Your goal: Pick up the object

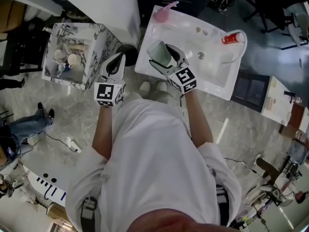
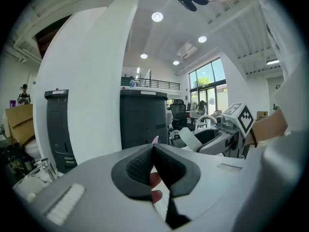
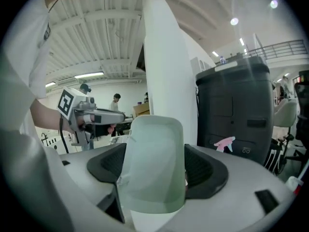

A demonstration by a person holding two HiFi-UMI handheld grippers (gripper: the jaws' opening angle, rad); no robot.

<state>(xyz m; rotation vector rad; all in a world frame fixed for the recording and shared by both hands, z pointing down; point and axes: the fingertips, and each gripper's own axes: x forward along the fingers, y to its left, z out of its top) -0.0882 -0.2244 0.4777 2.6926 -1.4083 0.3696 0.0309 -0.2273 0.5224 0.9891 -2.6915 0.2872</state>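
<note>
Closest to you, the pale green cup point(image 3: 153, 149) sits clamped in your right gripper point(image 3: 157, 166). The jaws stand fairly wide, and both dark pads point(image 3: 108, 164) press on the cup's sides. In the head view you hold the cup over the near left part of the white basin point(image 1: 219, 76), close to its rim. Your left gripper point(image 2: 154, 167) holds nothing, its jaws closed tip to tip. It hangs just left of the basin, beside the marbled box point(image 1: 99, 40). A red-and-white tube point(image 1: 232, 37) lies at the basin's far right corner, well apart from the cup.
</note>
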